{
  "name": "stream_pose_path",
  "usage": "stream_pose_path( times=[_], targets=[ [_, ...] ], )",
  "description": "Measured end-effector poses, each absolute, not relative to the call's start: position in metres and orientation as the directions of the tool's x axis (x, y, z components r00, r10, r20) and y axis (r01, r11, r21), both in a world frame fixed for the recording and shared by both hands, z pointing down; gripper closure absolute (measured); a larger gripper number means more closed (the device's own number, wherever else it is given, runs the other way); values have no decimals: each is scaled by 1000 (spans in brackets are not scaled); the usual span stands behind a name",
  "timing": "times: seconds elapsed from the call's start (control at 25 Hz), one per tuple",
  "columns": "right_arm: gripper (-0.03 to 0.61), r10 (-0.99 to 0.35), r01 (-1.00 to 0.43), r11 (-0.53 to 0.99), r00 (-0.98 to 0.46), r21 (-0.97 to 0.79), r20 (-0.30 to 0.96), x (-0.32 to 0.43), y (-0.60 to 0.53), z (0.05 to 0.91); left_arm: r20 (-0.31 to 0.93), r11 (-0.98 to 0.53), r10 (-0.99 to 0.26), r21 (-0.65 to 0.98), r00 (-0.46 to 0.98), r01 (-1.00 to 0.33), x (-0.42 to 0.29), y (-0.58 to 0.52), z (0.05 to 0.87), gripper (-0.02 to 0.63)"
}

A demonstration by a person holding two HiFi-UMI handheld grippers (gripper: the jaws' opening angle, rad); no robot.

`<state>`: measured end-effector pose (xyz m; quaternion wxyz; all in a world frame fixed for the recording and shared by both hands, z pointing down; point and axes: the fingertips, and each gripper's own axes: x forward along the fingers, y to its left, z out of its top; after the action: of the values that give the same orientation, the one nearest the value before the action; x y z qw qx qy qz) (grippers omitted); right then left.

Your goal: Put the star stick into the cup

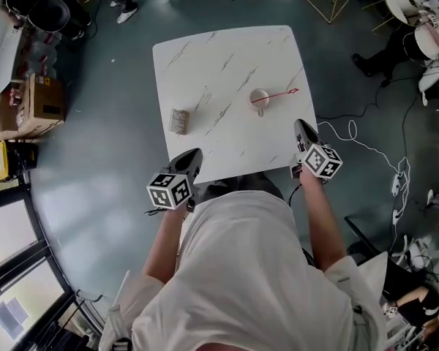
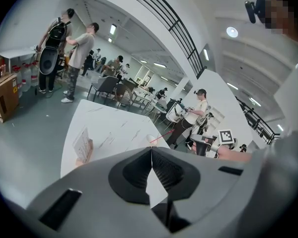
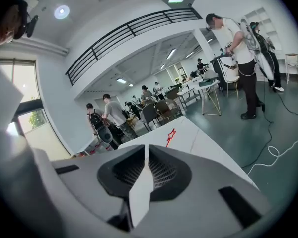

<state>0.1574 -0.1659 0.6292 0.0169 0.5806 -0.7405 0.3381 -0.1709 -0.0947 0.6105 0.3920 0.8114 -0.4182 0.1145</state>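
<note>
We list on the white marble table (image 1: 205, 57) one cup (image 1: 259, 98) with the red star stick (image 1: 278, 94) in it, leaning over the rim, star end out to the right. One small tan block (image 1: 179, 121) sits well apart to its left. At the near edge we record the left gripper (image 1: 195, 156) and the right gripper (image 1: 302, 126), each with jaws closed together on nothing, clear of the cup.

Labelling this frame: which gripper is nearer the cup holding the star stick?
The right gripper: it sits just this side of the cup, while the left gripper is farther off, closer to the small brown block.
</note>
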Motion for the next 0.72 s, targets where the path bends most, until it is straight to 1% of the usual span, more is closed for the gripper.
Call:
stream_pose_path(
  times=[0.32, 0.56, 0.72],
  targets=[
    [553, -899, -800, 89, -321, -593, 298, 156, -114, 582, 491, -412, -561, 533, 667, -739, -189, -80, 605, 600],
    [553, -908, -808, 105, -316, -580, 276, 148, -87, 568, 458, -495, -530, 516, 714, -699, -177, -87, 593, 600],
    [552, -904, -819, 115, -321, -562, 283, 151, -78, 564, 442, -522, -523, 509, 729, -684, -168, -86, 584, 600]
  ],
)
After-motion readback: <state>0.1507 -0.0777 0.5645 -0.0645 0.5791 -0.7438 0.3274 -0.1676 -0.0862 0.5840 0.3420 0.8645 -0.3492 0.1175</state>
